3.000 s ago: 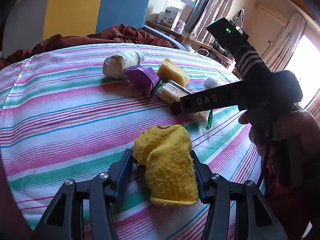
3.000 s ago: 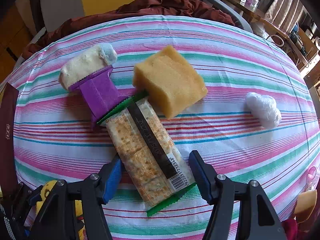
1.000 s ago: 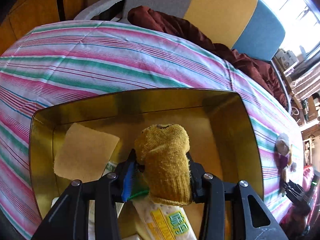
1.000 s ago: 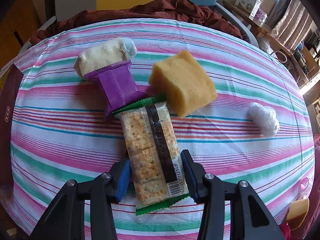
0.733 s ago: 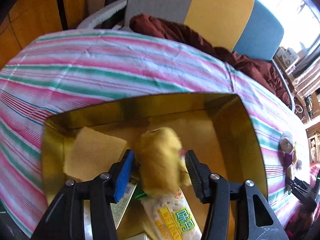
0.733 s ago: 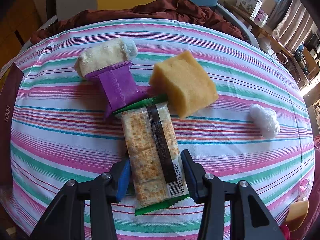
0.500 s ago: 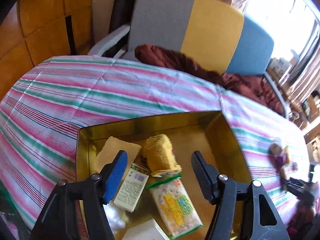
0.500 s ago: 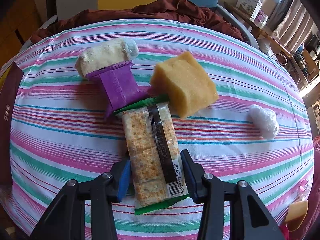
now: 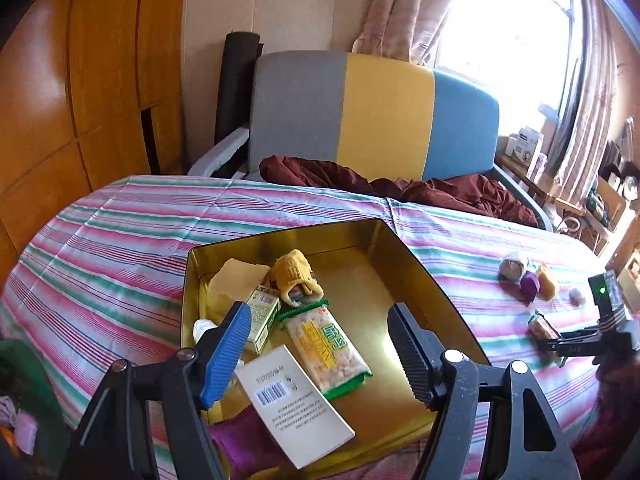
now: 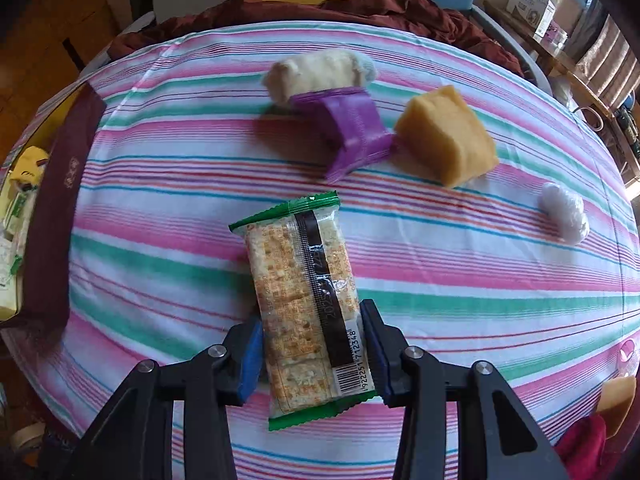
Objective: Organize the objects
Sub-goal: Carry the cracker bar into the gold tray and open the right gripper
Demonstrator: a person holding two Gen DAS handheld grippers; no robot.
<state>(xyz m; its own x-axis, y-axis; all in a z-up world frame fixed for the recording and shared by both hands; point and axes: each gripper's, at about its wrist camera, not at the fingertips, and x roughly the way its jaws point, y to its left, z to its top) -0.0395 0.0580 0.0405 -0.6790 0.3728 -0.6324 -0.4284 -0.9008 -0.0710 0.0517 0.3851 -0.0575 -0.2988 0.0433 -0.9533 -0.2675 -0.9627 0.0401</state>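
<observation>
My left gripper [image 9: 320,340] is open and empty, held above a gold tin [image 9: 416,268] on the striped tablecloth. The yellow sock [image 9: 294,276] lies inside the tin with a cracker packet [image 9: 324,348], a small green-white box [image 9: 262,312] and a white booklet [image 9: 294,404]. My right gripper [image 10: 314,356] is shut on a green-edged cracker packet [image 10: 304,292] and holds it just above the cloth. That gripper also shows in the left wrist view [image 9: 576,344], far right.
On the cloth beyond the right gripper lie a cream roll [image 10: 320,72], a purple packet [image 10: 352,128], a yellow sponge [image 10: 444,140] and a white ball [image 10: 564,212]. The tin's dark outer wall [image 10: 60,200] is at the left. A chair [image 9: 372,116] with brown cloth stands behind the table.
My left gripper opened, dropped the yellow sock into the tin, and pulled up and back. My right gripper closed on the cracker packet and drew it away from the purple packet and sponge.
</observation>
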